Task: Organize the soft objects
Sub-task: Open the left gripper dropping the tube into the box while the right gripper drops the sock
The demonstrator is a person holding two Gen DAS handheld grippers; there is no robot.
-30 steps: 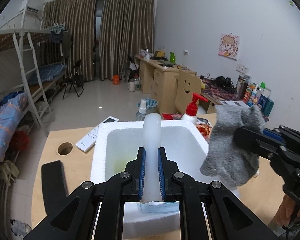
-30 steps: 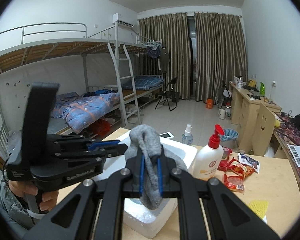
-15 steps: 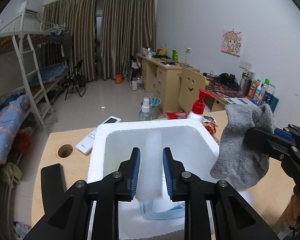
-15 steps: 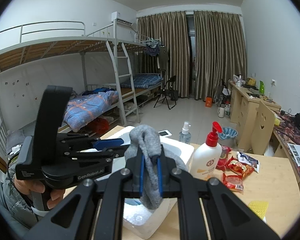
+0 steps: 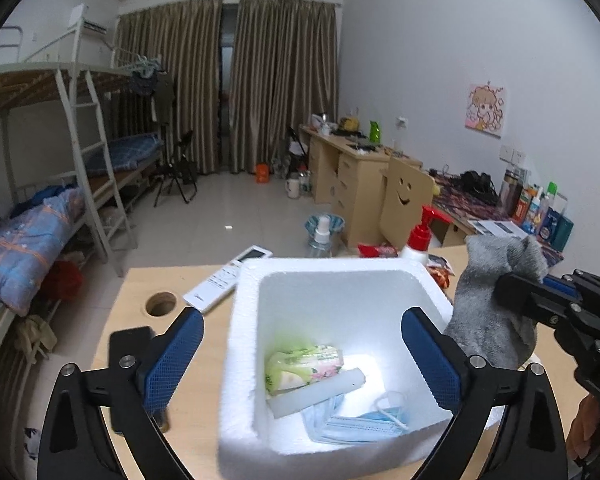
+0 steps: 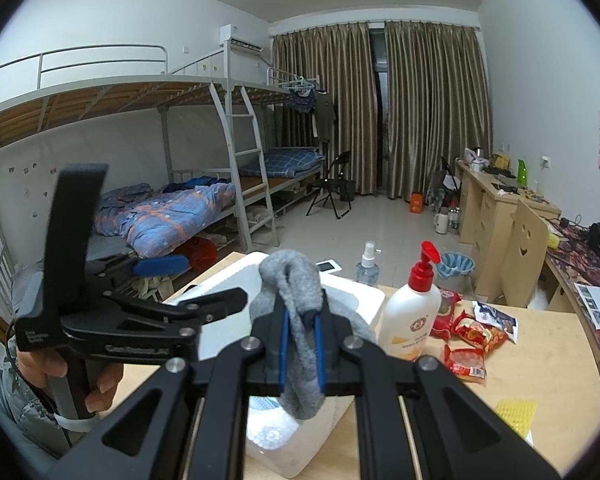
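A white foam box (image 5: 244, 320) stands on the wooden table. Inside lie a white foam tube (image 5: 316, 394), a green tissue pack (image 5: 304, 362) and blue face masks (image 5: 356, 426). My left gripper (image 5: 300, 356) is wide open above the box, empty; it also shows in the right wrist view (image 6: 188, 284). My right gripper (image 6: 300, 336) is shut on a grey sock (image 6: 296, 280), held over the box's right rim; the sock (image 5: 496, 308) hangs beside the box in the left wrist view.
A red-pump lotion bottle (image 6: 414, 312), snack packets (image 6: 472, 332) and a yellow sponge (image 6: 514, 412) lie right of the box. A white remote (image 5: 228, 280) and a round table hole (image 5: 162, 303) sit to the left. A spray bottle (image 6: 367, 268) stands behind the table.
My left gripper opened wide and let go of the white foam tube, which now lies in the box. The right gripper kept holding the sock, nearly still.
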